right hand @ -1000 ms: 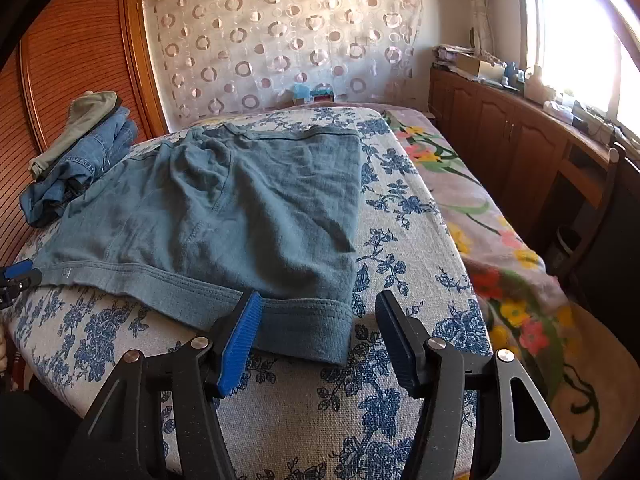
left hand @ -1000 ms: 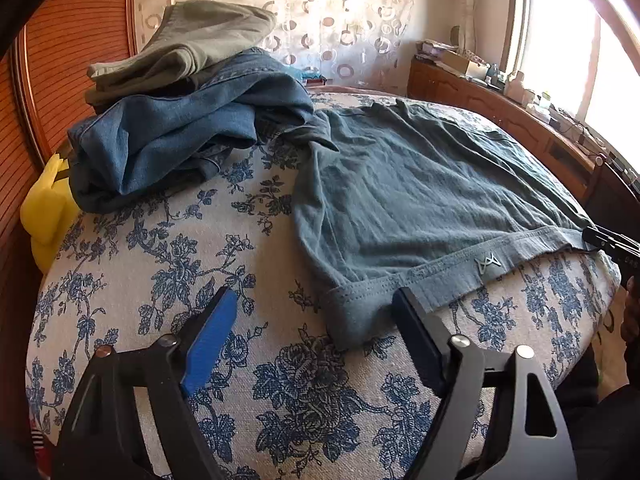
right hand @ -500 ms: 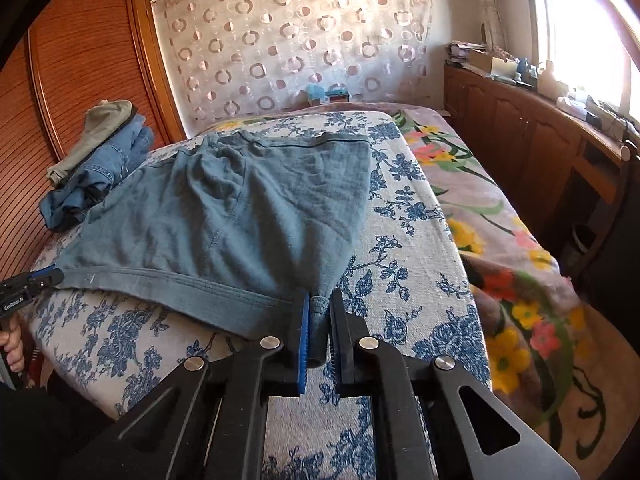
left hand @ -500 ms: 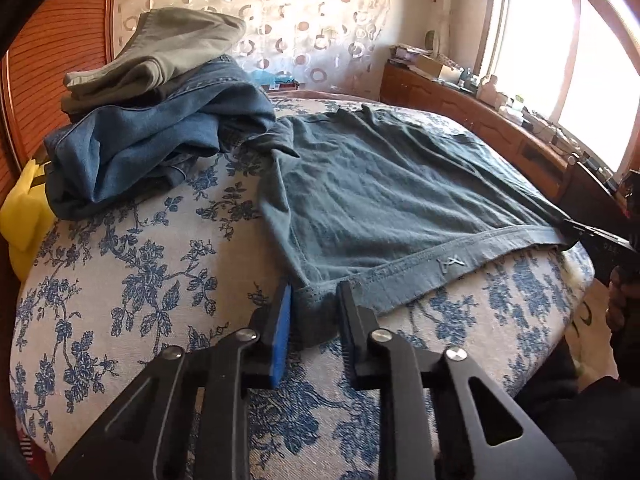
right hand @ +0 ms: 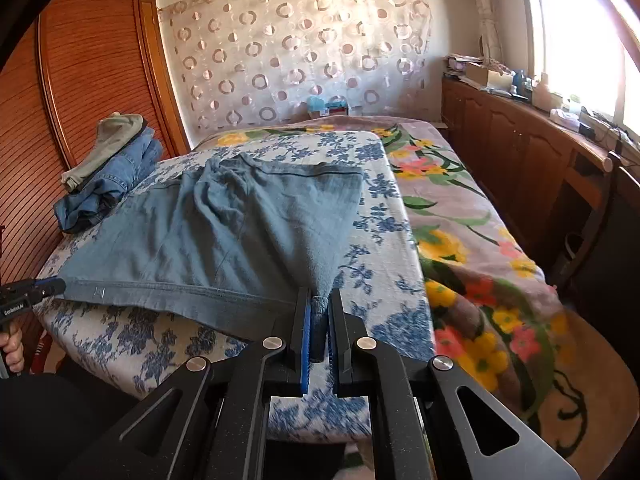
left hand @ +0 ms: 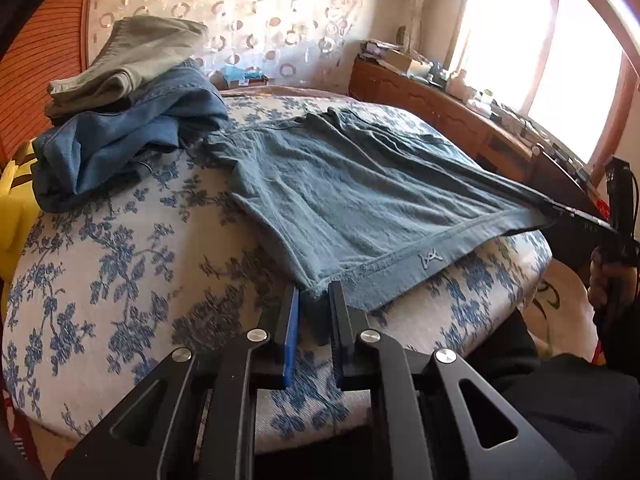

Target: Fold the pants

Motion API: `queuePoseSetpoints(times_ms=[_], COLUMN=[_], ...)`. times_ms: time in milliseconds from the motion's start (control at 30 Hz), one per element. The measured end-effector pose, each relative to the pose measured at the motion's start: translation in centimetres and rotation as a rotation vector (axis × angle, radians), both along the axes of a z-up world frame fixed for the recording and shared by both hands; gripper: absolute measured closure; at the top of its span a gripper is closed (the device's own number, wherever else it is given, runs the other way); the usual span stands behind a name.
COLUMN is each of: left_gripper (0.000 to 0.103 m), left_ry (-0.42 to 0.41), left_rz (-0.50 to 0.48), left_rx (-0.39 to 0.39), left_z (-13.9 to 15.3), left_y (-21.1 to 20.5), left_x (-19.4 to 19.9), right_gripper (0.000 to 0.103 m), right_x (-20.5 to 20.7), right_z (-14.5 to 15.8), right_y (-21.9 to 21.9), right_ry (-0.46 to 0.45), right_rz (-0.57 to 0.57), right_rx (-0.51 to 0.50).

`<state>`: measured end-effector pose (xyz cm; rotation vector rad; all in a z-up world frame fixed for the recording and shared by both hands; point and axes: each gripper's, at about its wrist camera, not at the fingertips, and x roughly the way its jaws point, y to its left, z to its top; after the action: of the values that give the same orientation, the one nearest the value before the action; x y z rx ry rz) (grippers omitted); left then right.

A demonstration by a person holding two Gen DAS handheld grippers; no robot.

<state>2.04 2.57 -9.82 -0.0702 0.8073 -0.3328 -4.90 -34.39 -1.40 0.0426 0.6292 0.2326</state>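
Grey-blue pants (left hand: 360, 184) lie spread on the bed's blue-flowered cover (left hand: 120, 264). My left gripper (left hand: 314, 296) has the near hem corner between its pads, and its jaws are still closing on the cloth. The hem runs taut to the other corner, where the right gripper (left hand: 576, 216) holds it. In the right wrist view the pants (right hand: 224, 232) stretch away from my right gripper (right hand: 319, 308), which is shut on a bunched hem corner. The left gripper (right hand: 36, 290) pinches the hem at the far left. Both corners are raised slightly off the cover.
A pile of blue jeans and olive trousers (left hand: 120, 128) sits at the back left of the bed, beside a wooden wardrobe (right hand: 80, 80). A yellow object (left hand: 12, 208) lies at the left edge. A bright flowered blanket (right hand: 460, 220) covers the right side. A wooden sideboard (right hand: 520, 144) runs under the window.
Both grippers went from wide open around the hem corners to closed on them. They then lifted the hem slightly, pulling it taut between them.
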Motion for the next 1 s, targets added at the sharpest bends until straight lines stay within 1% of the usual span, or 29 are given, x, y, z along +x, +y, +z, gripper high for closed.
queuePoseSetpoints(times_ms=[67, 100, 167, 200, 300, 400, 467, 733, 833, 900, 933, 967, 1000], left_gripper=[0.088, 0.088, 0.088, 0.088, 0.088, 0.088, 0.088, 0.087, 0.084, 0.072, 0.069, 0.060, 0.056], left_ry=[0.003, 0.004, 0.001, -0.001, -0.010, -0.011, -0.005, -0.014, -0.025, -0.032, -0.037, -0.043, -0.047], left_rz=[-0.006, -0.007, -0.006, -0.007, -0.006, -0.002, 0.001, 0.016, 0.024, 0.036, 0.042, 0.049, 0.053], left_rx=[0.004, 0.007, 0.016, 0.021, 0.036, 0.043, 0.047, 0.039, 0.034, 0.037, 0.035, 0.032, 0.032], left_z=[-0.1, 0.0, 0.0, 0.1, 0.2, 0.3, 0.2, 0.4, 0.8, 1.0, 1.2, 1.3, 1.3], left_y=[-0.1, -0.3, -0.3, -0.3, -0.1, 0.3, 0.6, 0.6, 0.9, 1.1, 1.2, 1.4, 1.5], left_x=[-0.3, -0.2, -0.4, -0.4, -0.5, -0.5, -0.7, -1.1, -1.2, -1.2, -1.2, -1.2, -1.1], right_gripper=[0.096, 0.096, 0.096, 0.096, 0.096, 0.096, 0.096, 0.096, 0.096, 0.094, 0.094, 0.093, 0.093], right_x=[-0.9, -0.1, -0.7, 0.1, 0.6, 2.5, 2.6, 3.3, 3.3, 3.4, 3.4, 3.4, 3.5], right_z=[0.0, 0.0, -0.2, 0.0, -0.5, -0.5, -0.7, -0.8, -0.8, -0.9, -1.0, -1.0, -1.1], right_y=[-0.3, -0.3, -0.4, -0.1, 0.2, 1.0, 1.3, 0.9, 0.8, 0.8, 0.9, 0.9, 1.1], right_ry=[0.004, 0.007, 0.013, 0.018, 0.030, 0.050, 0.057, 0.074, 0.074, 0.077, 0.078, 0.081, 0.082], right_rz=[0.001, 0.003, 0.007, 0.008, 0.007, -0.001, 0.001, 0.001, -0.003, -0.008, -0.010, -0.012, -0.012], right_rx=[-0.003, -0.006, -0.007, -0.010, -0.005, 0.008, 0.010, 0.031, 0.042, 0.044, 0.042, 0.039, 0.038])
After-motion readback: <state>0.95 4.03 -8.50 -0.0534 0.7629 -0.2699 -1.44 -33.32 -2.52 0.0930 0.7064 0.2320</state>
